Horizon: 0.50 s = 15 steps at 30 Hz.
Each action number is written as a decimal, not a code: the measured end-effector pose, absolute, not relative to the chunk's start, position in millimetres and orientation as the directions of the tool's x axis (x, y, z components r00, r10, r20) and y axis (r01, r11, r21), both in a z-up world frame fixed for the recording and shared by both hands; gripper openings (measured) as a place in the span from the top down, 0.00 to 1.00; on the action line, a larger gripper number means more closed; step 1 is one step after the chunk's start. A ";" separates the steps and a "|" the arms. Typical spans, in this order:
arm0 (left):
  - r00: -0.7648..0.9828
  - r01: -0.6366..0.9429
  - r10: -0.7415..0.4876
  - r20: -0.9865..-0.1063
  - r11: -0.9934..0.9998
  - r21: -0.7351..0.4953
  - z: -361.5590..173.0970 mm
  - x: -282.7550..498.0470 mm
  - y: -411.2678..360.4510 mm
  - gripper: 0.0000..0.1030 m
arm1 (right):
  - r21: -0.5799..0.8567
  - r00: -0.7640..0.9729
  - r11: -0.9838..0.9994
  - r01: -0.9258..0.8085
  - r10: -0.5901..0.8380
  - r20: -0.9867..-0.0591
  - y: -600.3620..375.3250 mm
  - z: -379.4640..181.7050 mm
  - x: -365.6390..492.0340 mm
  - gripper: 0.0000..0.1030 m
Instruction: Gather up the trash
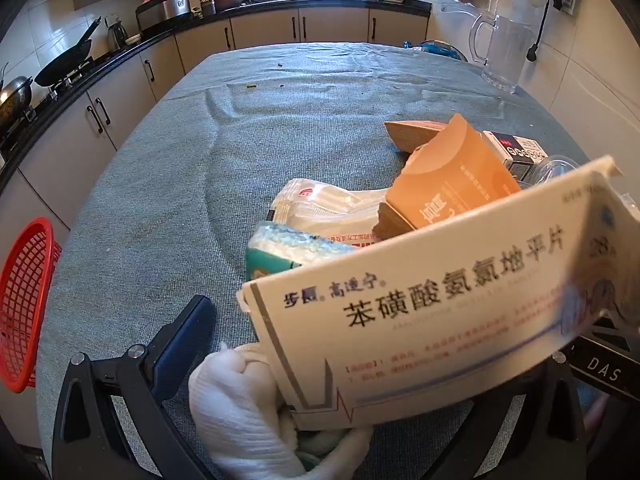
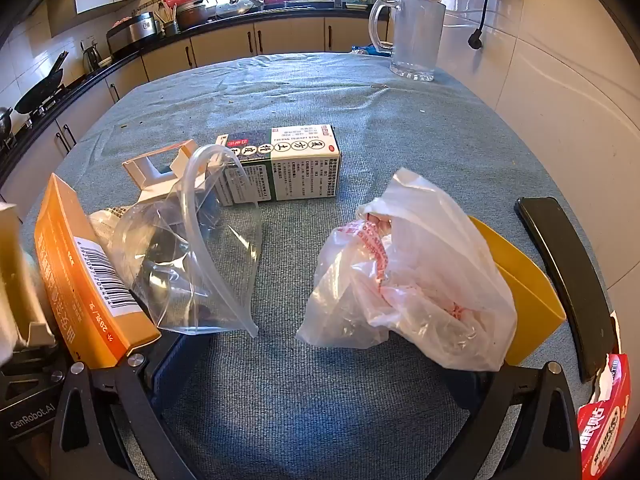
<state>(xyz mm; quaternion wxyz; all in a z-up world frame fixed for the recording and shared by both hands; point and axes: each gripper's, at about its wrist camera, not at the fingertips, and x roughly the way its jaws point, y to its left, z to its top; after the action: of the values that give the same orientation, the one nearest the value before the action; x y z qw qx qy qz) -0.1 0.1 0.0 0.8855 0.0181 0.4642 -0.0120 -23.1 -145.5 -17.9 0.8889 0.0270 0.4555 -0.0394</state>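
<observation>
Spread wide, the right gripper (image 2: 320, 364) held nothing; a white plastic bag (image 2: 416, 276) lay at two o'clock. Whether the left gripper (image 1: 360, 364) clamped the white medicine box (image 1: 432, 300) (tilted) could not be told; a red basket (image 1: 24, 304) hung at nine o'clock.

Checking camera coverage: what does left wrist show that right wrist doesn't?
Left wrist only: red basket at the table edge, white medicine box in front of the left claw, white cloth. Right wrist only: white plastic bag, clear zip bag, yellow container, black phone. Both: orange box, glass pitcher.
</observation>
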 end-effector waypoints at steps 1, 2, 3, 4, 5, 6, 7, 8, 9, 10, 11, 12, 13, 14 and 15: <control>0.569 0.037 -0.002 -0.822 0.999 0.023 0.0 -0.6 -0.2 0.00 | 0.016 0.582 0.995 0.094 -0.042 -0.812 -145.8 -17.9 -23.1 0.00; 0.570 0.037 0.002 -0.821 0.999 0.028 0.3 -1.5 -0.6 0.00 | 0.016 0.580 0.996 0.091 -0.040 -0.814 -146.0 -17.8 -23.1 0.00; 0.573 0.042 0.004 -0.820 0.998 0.035 1.2 -3.5 -0.7 0.00 | 0.015 0.573 0.996 0.085 -0.036 -0.819 -146.3 -17.4 -23.1 0.00; 0.578 0.052 -0.001 -0.816 0.998 0.036 2.8 -6.9 -0.2 0.00 | 0.016 0.561 0.997 0.078 -0.031 -0.827 -146.7 -16.8 -23.7 0.00; 0.589 0.063 -0.012 -0.808 0.998 0.031 5.4 -11.6 0.7 0.00 | 0.018 0.550 0.997 0.074 -0.026 -0.834 -147.4 -15.8 -25.8 0.00; 0.604 0.067 -0.015 -0.797 0.997 0.032 8.9 -17.4 2.1 0.00 | 0.026 0.550 0.997 0.075 -0.019 -0.835 -148.7 -14.2 -30.4 0.00; 0.622 0.065 -0.011 -0.783 0.997 0.037 13.2 -23.9 3.8 0.00 | 0.043 0.563 0.996 0.077 -0.008 -0.826 -150.3 -11.2 -37.3 0.00; 0.639 0.067 -0.013 -0.769 0.997 0.038 17.7 -30.8 5.4 0.00 | 0.063 0.580 0.995 0.077 0.007 -0.814 -151.8 -7.7 -45.0 0.00; 0.660 0.076 -0.017 -0.751 0.996 0.044 27.4 -44.6 2.3 0.00 | 0.090 0.589 0.993 0.074 0.029 -0.807 -154.4 -3.1 -54.9 0.00; 0.681 0.077 -0.012 -0.732 0.996 0.055 33.2 -53.5 3.3 0.00 | 0.108 0.596 0.992 0.067 0.047 -0.802 -155.1 0.3 -62.6 0.00; 0.699 0.072 -0.003 -0.715 0.995 0.066 37.0 -60.1 5.1 0.00 | 0.108 0.604 0.992 0.068 0.045 -0.796 -155.4 4.3 -70.0 0.00; 0.717 0.073 -0.001 -0.698 0.995 0.073 42.6 -68.9 7.0 0.00 | 0.093 0.614 0.993 0.074 0.028 -0.789 -155.2 8.7 -77.5 0.00; 0.733 0.072 -0.003 -0.680 0.995 0.072 48.5 -77.7 10.0 0.00 | 0.077 0.622 0.994 0.074 0.014 -0.783 -152.8 13.0 -83.1 0.00; 0.753 0.062 -0.002 -0.658 0.996 0.069 54.6 -87.4 14.1 0.00 | 0.063 0.631 0.996 0.071 0.004 -0.776 -147.7 18.0 -87.8 0.00; 0.774 0.055 0.000 -0.633 0.996 0.066 60.5 -97.6 18.2 0.00 | 0.048 0.652 0.996 0.072 -0.011 -0.758 -145.3 25.6 -98.0 0.00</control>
<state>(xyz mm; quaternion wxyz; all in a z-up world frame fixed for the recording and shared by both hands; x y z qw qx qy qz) -97.6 18.2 60.5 0.9410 0.0404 0.3358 -0.0146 -98.0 -145.3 25.6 0.9080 0.0369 0.4167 -0.0227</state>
